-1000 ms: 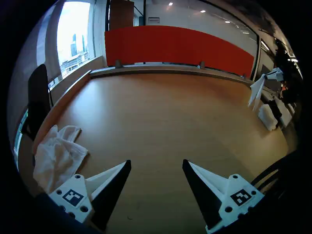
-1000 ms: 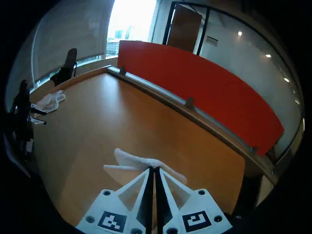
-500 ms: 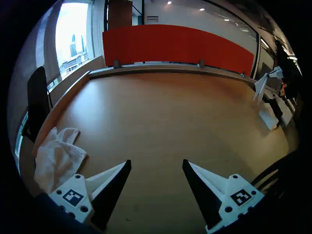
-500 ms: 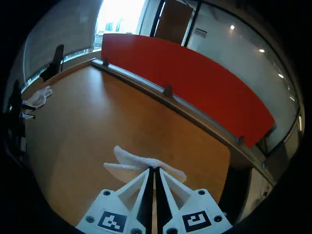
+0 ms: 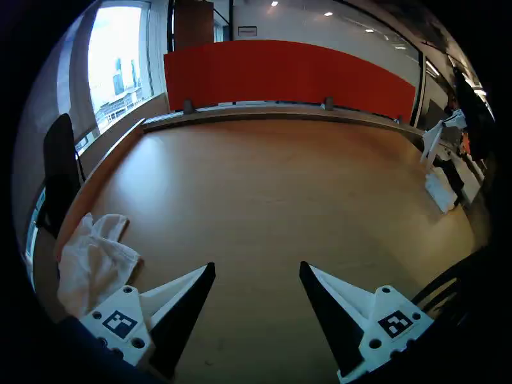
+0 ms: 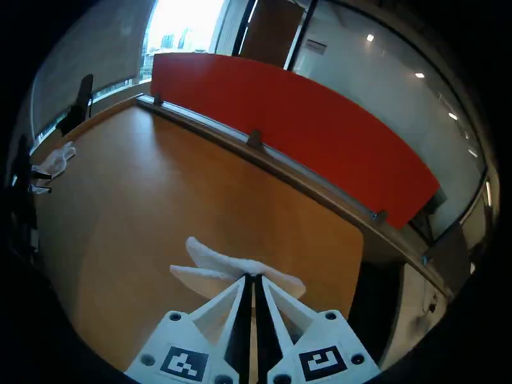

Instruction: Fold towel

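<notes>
- Right gripper (image 6: 254,277): fingers are pressed together on a fold of the white towel (image 6: 224,264), which fans out ahead of the fingertips above the wooden worktop (image 6: 160,192).
- Left gripper (image 5: 256,265): fingers are spread wide with nothing between them, low over bare worktop. The crumpled towel (image 5: 93,259) lies just beside the finger at the view's left, near the worktop's edge.
- Far side, left gripper view: a white bundle, apparently a folded towel (image 5: 441,192), rests on the worktop near the right gripper and its hanging cloth.
- Risk 1: the pinch takes only a small part of the white towel. A quick swing could pull it free or let the layers drop open.
- Risk 2: the right gripper points toward the worktop's far corner, with a dark gap beyond. A release there might leave cloth over the edge.
- Risk 3: the left gripper is well apart from the white towel, so a one-handed lay-down could give a skewed fold.
- Change, right gripper view: compared with one second ago, the red partition (image 6: 288,121) and the crumpled towel sit further left and look smaller. More of the worktop's end shows, so the camera has swung rightward. Grip and cloth shape are unchanged.
- Change, left gripper view: almost none. The finger spread is the same, and the distant right gripper with its cloth sits slightly further right.
</notes>
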Demonstrator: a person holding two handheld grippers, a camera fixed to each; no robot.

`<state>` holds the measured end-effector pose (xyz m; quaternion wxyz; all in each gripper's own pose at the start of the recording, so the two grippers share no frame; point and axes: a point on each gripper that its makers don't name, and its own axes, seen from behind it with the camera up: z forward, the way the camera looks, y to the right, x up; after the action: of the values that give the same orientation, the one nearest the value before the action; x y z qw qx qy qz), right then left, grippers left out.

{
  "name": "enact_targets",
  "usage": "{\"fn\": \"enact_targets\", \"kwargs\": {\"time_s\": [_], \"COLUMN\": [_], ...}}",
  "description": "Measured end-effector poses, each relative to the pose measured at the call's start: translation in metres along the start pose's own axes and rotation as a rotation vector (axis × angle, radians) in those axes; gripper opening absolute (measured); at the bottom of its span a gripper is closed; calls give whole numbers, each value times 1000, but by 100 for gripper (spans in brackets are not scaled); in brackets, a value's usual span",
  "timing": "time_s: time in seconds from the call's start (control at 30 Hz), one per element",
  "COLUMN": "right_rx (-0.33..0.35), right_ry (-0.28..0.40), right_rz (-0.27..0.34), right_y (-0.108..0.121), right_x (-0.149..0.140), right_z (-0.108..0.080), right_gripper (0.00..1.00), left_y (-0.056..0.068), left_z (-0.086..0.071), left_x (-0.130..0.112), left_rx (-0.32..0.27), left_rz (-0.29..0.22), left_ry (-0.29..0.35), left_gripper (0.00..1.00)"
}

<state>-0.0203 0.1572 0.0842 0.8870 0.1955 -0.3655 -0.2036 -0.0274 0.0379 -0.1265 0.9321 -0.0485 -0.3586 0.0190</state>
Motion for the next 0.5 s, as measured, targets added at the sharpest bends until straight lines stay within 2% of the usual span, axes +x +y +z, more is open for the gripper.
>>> {"fn": "enact_targets", "kwargs": {"time_s": [0.3, 0.5], "right_rx": [-16, -34], "right_ry": [-17, -45], "right_rz": [21, 56], "right_y": [4, 9], "right_x": [-23, -54], "right_z": [-15, -30], "right_gripper": [3, 3], "left_y": [5, 5], "left_z": [-1, -2], "left_x": [4, 5], "left_rx": [-10, -14], "left_rz": [14, 19], "left_ry": [5, 6], "left_gripper": [98, 98]}}
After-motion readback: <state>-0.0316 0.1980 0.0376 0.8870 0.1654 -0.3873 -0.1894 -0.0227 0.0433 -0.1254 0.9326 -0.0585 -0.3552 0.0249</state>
